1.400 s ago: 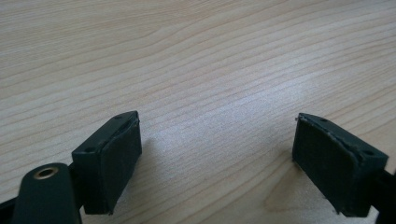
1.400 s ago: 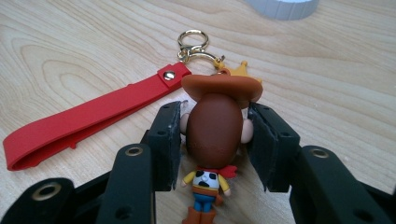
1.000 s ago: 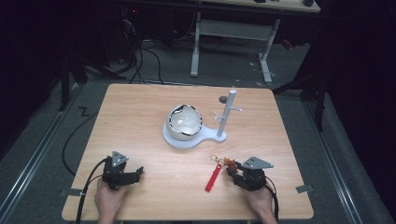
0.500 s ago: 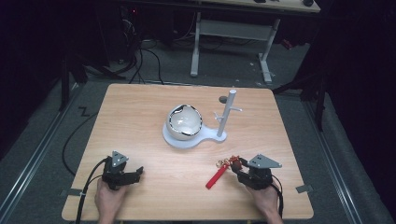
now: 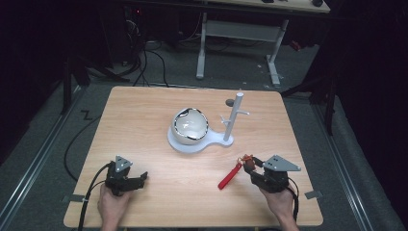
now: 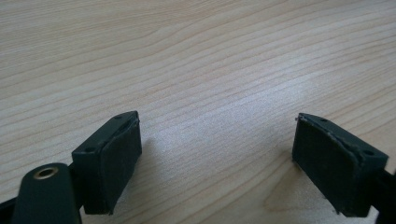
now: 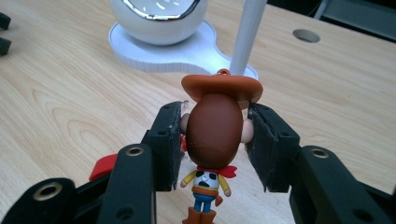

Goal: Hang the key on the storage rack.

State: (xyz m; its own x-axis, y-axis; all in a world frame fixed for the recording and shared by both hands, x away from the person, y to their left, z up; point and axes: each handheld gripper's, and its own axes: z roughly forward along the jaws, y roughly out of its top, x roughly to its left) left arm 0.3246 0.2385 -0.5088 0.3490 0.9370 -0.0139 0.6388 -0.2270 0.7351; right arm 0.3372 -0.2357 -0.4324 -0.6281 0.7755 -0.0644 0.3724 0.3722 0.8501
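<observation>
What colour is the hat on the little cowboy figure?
Orange-brown: the cowboy figure's hat shows best in the right gripper view, the right claw gripping its head.

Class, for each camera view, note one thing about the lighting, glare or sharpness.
High view: lit table, room behind dark. Left gripper view: wood grain sharp, soft shadows beside the open left gripper. Right gripper view: glare streaks on the white globe, cowboy figure sharp in the right gripper.

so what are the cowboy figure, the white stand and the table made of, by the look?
Cowboy figure: likely moulded plastic or vinyl, smooth, solid painted colours, soft sheen on the head. White stand: glossy plastic probably, even white with bright reflections; the dark rim on its globe looks chrome-like. Table: wood or wood-grain laminate, matte; can't tell which.
</observation>
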